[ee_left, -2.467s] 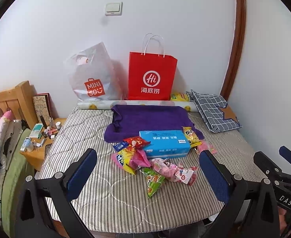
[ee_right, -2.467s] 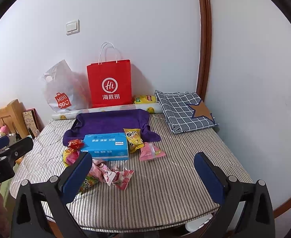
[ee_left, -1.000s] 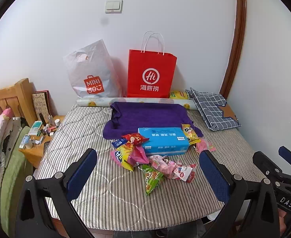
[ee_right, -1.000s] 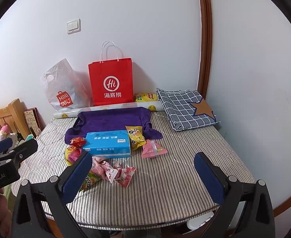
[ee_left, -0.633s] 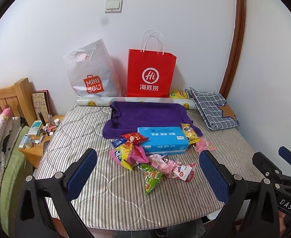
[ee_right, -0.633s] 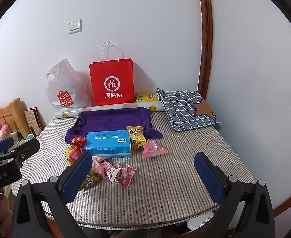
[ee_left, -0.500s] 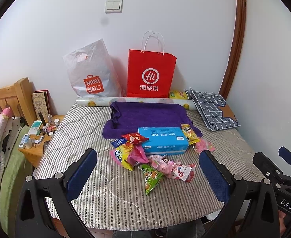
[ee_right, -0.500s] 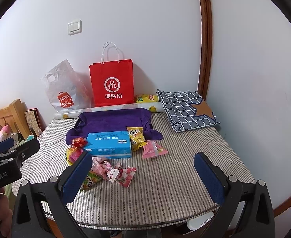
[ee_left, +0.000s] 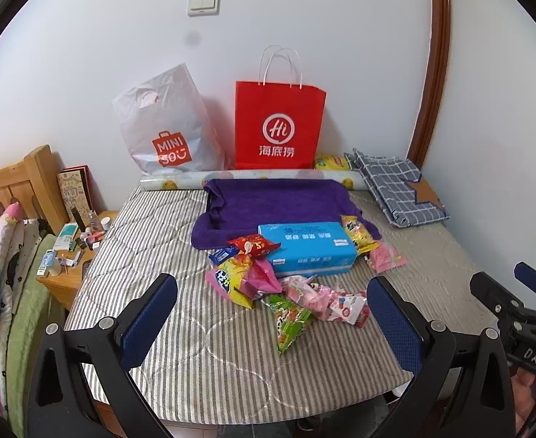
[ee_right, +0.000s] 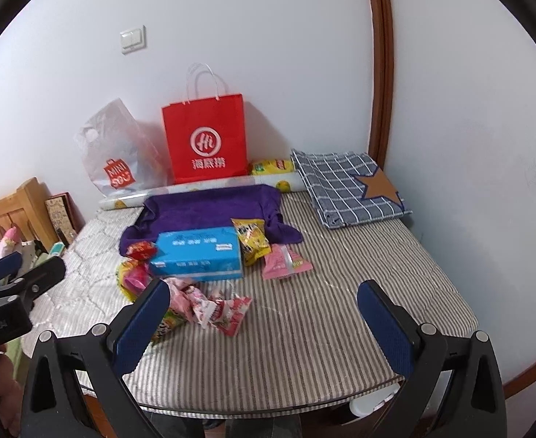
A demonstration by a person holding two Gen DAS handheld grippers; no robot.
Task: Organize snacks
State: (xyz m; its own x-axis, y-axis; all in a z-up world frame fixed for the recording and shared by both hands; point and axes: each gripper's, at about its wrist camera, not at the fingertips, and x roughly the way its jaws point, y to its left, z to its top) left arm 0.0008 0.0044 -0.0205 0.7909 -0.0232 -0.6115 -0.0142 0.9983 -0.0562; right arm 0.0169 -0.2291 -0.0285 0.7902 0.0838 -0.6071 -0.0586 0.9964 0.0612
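Snacks (ee_left: 286,284): loose heap, mid-surface (ee_left: 195,365), touching front and sides of blue box (ee_left: 306,246). Green packet (ee_left: 288,319) nearest, long axis toward left gripper (ee_left: 271,321). Left gripper: wide, empty, centred on heap. Right gripper (ee_right: 264,321): wide, empty, heap toward its left finger.

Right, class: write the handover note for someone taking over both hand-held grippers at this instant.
Left hand-held gripper: open, empty, held above the near table edge.
Right hand-held gripper: open, empty, alongside.
Snacks: loose around the blue box on the striped table; a yellow pack and pink pack lie right of the box.
Done: nothing sorted.
Left: everything.
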